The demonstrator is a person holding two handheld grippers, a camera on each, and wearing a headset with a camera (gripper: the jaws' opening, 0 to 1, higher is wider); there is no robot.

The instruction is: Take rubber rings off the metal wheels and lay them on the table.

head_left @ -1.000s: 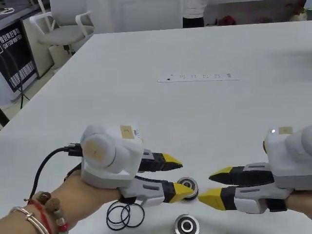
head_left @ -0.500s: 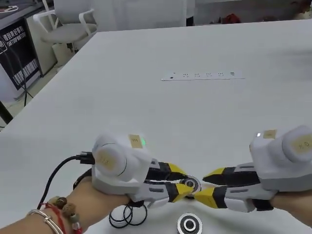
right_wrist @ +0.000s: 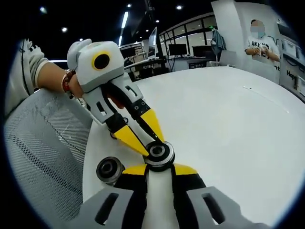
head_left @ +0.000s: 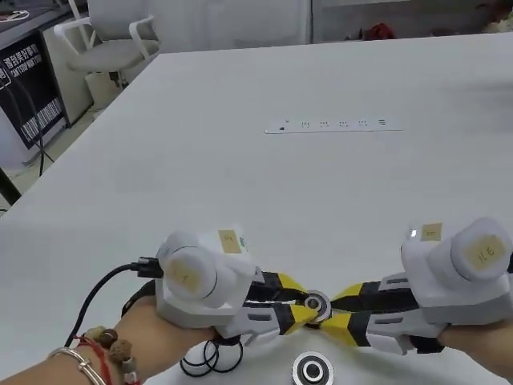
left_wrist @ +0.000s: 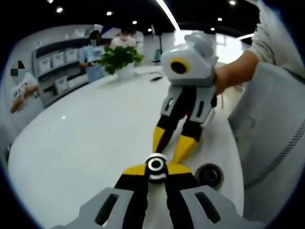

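Rubber rings (head_left: 210, 357) already off lie in a loose cluster on the surface by its near edge, under the left gripper (head_left: 296, 303). Just beside them a metal wheel (head_left: 311, 370) rests flat. Another metal wheel (head_left: 314, 304) sits between the two grippers. The left jaws are drawn in narrow around it and appear to grip it. The right gripper (head_left: 333, 310) meets it from the opposite side, jaws a slim V at the rim; whether they have caught anything, I cannot tell. The step looks like stripping this wheel's ring. Next, the right jaws must pinch only rubber and peel away while the left holds firm.
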